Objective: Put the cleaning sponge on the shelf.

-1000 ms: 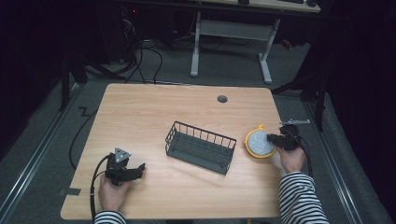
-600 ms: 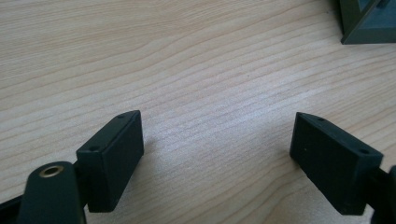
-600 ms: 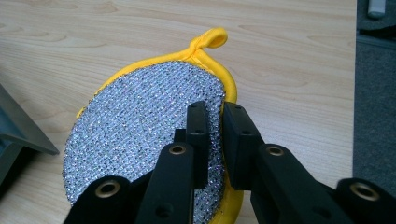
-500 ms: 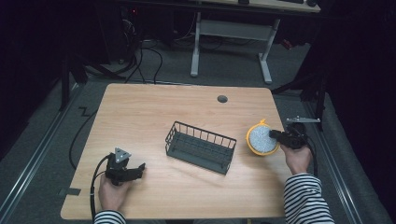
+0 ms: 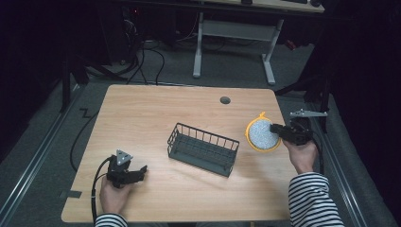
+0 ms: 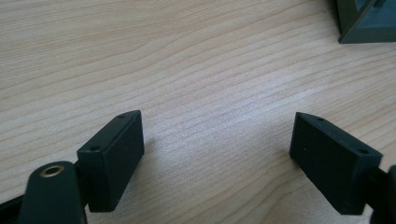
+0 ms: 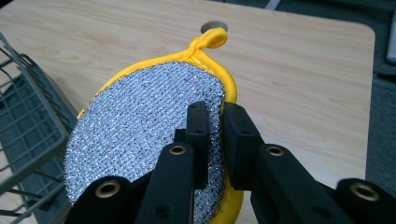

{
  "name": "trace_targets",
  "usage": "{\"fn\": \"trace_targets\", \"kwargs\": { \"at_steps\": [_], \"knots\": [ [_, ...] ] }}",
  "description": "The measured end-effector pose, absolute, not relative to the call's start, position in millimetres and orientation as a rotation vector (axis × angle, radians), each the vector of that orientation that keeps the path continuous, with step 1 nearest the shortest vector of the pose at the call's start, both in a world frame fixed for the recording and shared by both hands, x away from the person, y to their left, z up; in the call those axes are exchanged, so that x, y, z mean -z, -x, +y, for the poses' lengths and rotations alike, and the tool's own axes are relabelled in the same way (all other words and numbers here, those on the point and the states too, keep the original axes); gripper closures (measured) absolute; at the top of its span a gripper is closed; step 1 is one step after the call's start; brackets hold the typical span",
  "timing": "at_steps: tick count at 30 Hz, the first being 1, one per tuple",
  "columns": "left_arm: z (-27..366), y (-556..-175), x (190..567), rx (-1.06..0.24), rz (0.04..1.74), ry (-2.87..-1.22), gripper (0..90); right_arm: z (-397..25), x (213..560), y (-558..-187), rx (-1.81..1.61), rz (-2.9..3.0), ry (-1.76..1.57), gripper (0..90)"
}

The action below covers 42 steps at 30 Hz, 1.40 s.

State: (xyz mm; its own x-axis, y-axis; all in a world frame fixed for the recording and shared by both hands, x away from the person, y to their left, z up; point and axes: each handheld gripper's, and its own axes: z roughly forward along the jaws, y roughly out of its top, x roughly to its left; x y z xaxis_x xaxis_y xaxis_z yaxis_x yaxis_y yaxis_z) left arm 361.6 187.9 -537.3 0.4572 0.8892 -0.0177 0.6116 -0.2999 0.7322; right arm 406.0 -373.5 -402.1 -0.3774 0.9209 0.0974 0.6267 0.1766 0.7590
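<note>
At the right edge of the table, right of centre in the high view, the right gripper held a round scouring pad — silver mesh face, yellow rim. Its fingers were closed on the pad's rim, one on the mesh face and one behind it, as the right gripper view showed. Pad appeared lifted and tilted on edge, its hanging loop pointing toward the far side of the table; whether its lower edge touched the wood could not be told.

Key relation: the wire basket lay to the left of the held pad in the high view, near it but apart, long axis running from upper left to lower right across the frame. Its near end wall faced the pad. The right hand was plainly the nearer one. Judgement: the work in hand looked like carrying the pad over into the basket — a short leftward move, with a lift needed to clear the wire wall.

Left gripper rested at the lower left of the table, fingers spread wide, nothing between them; a basket corner showed at the upper right of its view.

Open room: bare wood between pad and basket. Grommet hole near the far edge, well clear of the path.
</note>
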Motion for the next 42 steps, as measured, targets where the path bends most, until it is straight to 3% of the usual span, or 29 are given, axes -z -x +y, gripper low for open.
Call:
{"fn": "trace_targets", "kwargs": {
  "at_steps": [18, 42],
  "knots": [
    [188, -362, 537, -0.524, 1.25, -2.024, 18.8, -317, 375, -408, -1.161, 2.185, -1.271, 81.8],
    [188, -362, 537, -0.524, 1.25, -2.024, 18.8, -255, 390, -418, -1.144, 2.275, -1.177, 81.4]
  ]
}}
